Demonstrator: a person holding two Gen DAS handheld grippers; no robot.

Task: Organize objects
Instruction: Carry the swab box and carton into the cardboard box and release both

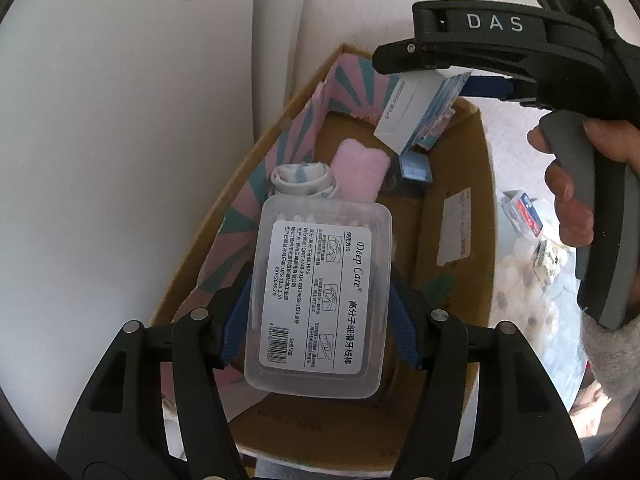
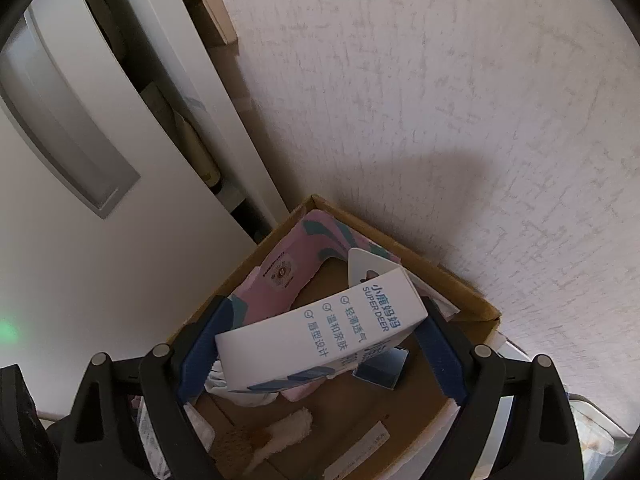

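Note:
My left gripper [image 1: 320, 304] is shut on a clear plastic floss-pick box [image 1: 320, 296] with a white label, held over the open cardboard box [image 1: 476, 184]. My right gripper [image 2: 320, 344] is shut on a white Super Deer carton [image 2: 320, 336], held over the same cardboard box [image 2: 460, 292]. In the left wrist view the right gripper [image 1: 460, 92] hangs over the far end of the box with the white carton [image 1: 412, 108] in it. Inside lie a pink cloth roll [image 1: 362, 172], a white-blue roll [image 1: 300, 180] and a small blue box [image 1: 416, 166].
A pink and teal patterned liner [image 1: 316, 108] runs along the box's left wall. White cabinet doors [image 2: 80, 240] and a textured white wall [image 2: 440, 120] stand close behind the box. A bag of cotton items [image 1: 528, 256] and small packets lie to the right of the box.

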